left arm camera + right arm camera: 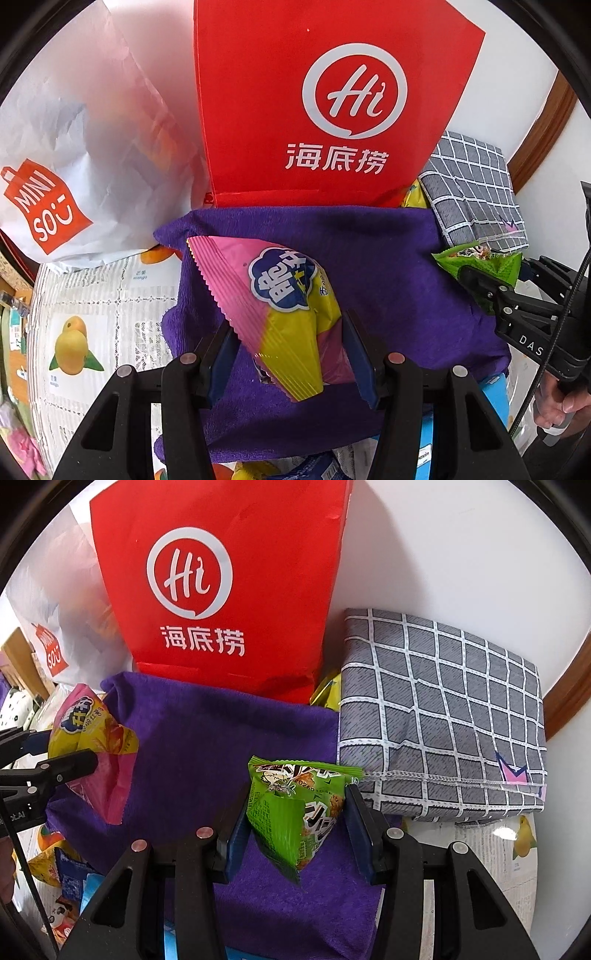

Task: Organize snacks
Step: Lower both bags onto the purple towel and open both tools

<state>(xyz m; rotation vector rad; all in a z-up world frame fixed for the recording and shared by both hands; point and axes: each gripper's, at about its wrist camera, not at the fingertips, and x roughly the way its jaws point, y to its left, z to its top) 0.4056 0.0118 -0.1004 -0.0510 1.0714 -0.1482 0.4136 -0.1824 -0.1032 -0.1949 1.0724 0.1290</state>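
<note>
left gripper (291, 354) jaws pinching a pink-and-yellow snack bag (284, 306), held over the purple towel (388, 258). right gripper (295, 830) jaws pinching a green snack bag (295, 808), also over the towel, near its right edge beside the grey checked cloth (443, 716). red paper bag (221, 590) stands at the towel's far edge, white miniso bag (74, 147) left of it. fruit-print tablecloth (103, 295) under everything.

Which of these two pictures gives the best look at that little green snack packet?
The right wrist view: the green snack packet sits in the middle, close up, clamped between the right tongs, with its print showing. The left wrist view catches only part of it at the right edge, small and half hidden behind those tongs.
</note>
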